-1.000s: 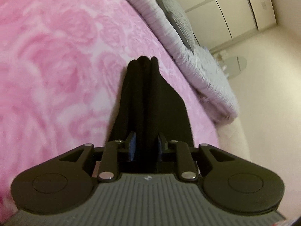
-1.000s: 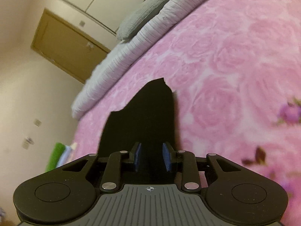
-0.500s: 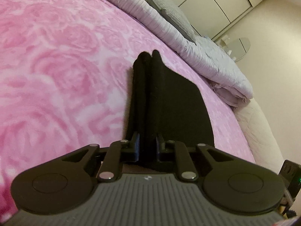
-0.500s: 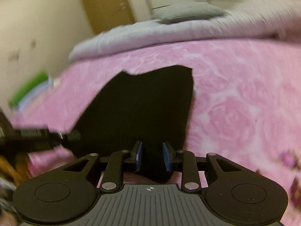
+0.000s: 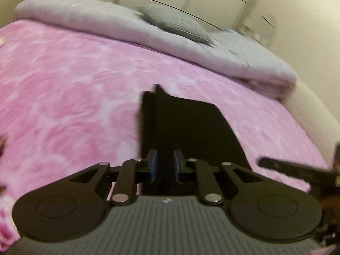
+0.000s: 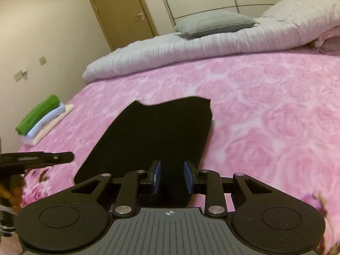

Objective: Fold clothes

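Observation:
A black garment (image 5: 182,123) lies partly on the pink rose-patterned bedspread (image 5: 70,97), with its near edge raised off the bed. My left gripper (image 5: 165,165) has the near left part of that edge between its blue pads, and its jaws are closing on the cloth. In the right wrist view the same black garment (image 6: 157,131) stretches away from my right gripper (image 6: 172,177), which is shut on the near right part of the edge. Each gripper shows in the other's view: the right one (image 5: 293,170) at the right, the left one (image 6: 38,158) at the left.
A folded stack of green, blue and cream clothes (image 6: 42,119) sits at the bed's left edge. A rumpled pale duvet (image 6: 191,48) and a grey pillow (image 6: 212,23) lie across the head of the bed. A wooden door (image 6: 119,12) and wardrobe fronts stand behind.
Both views have rolled toward level. The garment's near edge has come up and now spans both grippers. The left jaws have narrowed onto the cloth.

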Demonstrator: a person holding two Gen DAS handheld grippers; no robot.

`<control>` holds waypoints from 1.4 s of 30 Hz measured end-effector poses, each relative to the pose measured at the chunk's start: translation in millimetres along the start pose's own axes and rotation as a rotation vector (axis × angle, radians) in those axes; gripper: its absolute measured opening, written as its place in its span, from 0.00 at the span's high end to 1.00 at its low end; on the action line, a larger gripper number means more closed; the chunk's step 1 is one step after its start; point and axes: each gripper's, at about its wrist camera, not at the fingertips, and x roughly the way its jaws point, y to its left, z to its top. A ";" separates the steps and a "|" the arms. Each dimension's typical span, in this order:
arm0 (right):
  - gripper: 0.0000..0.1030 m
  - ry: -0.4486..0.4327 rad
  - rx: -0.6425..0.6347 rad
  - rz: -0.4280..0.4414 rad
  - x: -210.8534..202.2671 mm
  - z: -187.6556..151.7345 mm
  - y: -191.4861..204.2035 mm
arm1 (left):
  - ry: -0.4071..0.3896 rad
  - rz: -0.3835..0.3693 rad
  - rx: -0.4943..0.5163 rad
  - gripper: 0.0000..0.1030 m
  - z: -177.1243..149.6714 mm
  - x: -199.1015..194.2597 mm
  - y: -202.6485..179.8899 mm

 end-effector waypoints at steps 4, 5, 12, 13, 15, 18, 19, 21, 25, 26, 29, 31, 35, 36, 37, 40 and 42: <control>0.72 -0.003 0.003 0.019 17.9 7.0 -5.4 | 0.072 0.053 0.091 0.87 -4.5 35.2 -6.7; 0.72 0.000 0.001 0.030 21.5 7.5 -6.4 | 0.095 0.073 0.109 0.89 -7.2 45.1 -6.2; 0.71 0.062 -0.026 0.112 39.6 29.3 -25.5 | 0.078 0.034 0.038 0.85 15.0 50.6 16.1; 0.71 0.047 0.021 0.123 41.8 37.5 -35.2 | 0.068 0.029 0.023 0.82 24.7 53.9 20.0; 0.71 0.021 0.120 0.134 50.7 54.0 -57.4 | 0.049 0.018 0.009 0.81 42.8 66.3 24.7; 0.71 0.053 0.244 0.114 77.1 73.2 -90.0 | 0.031 -0.024 -0.023 0.77 70.1 90.5 32.0; 0.71 0.062 0.281 0.106 83.7 75.6 -99.9 | 0.031 -0.032 -0.032 0.76 76.4 97.7 33.9; 0.64 0.071 0.363 0.108 94.9 77.7 -117.2 | 0.039 -0.044 -0.047 0.75 87.6 113.0 37.6; 0.60 0.063 0.440 0.158 103.6 82.5 -136.0 | 0.054 -0.050 -0.064 0.75 93.6 135.7 42.9; 0.60 0.066 0.441 0.169 105.1 84.0 -137.0 | 0.051 -0.052 -0.067 0.75 93.7 138.9 43.9; 0.60 0.081 0.436 0.203 110.2 88.3 -137.8 | 0.031 -0.060 -0.068 0.77 93.4 140.7 44.6; 0.60 0.099 0.419 0.226 117.3 91.9 -137.6 | 0.034 -0.054 -0.066 0.77 94.1 143.5 45.1; 0.60 0.137 0.399 0.265 135.2 96.4 -136.3 | 0.041 -0.046 -0.060 0.77 96.1 148.7 46.1; 0.60 0.147 0.394 0.271 139.8 97.3 -136.1 | 0.052 -0.041 -0.051 0.76 97.3 150.8 45.6; 0.60 0.154 0.392 0.277 142.8 97.8 -136.8 | 0.069 -0.039 -0.041 0.75 98.5 154.1 45.4; 0.60 0.170 0.398 0.291 146.6 100.0 -140.0 | 0.113 -0.057 -0.050 0.75 101.4 163.6 47.6; 0.60 0.176 0.397 0.295 146.2 100.8 -141.1 | 0.116 -0.067 -0.059 0.86 103.2 164.3 48.5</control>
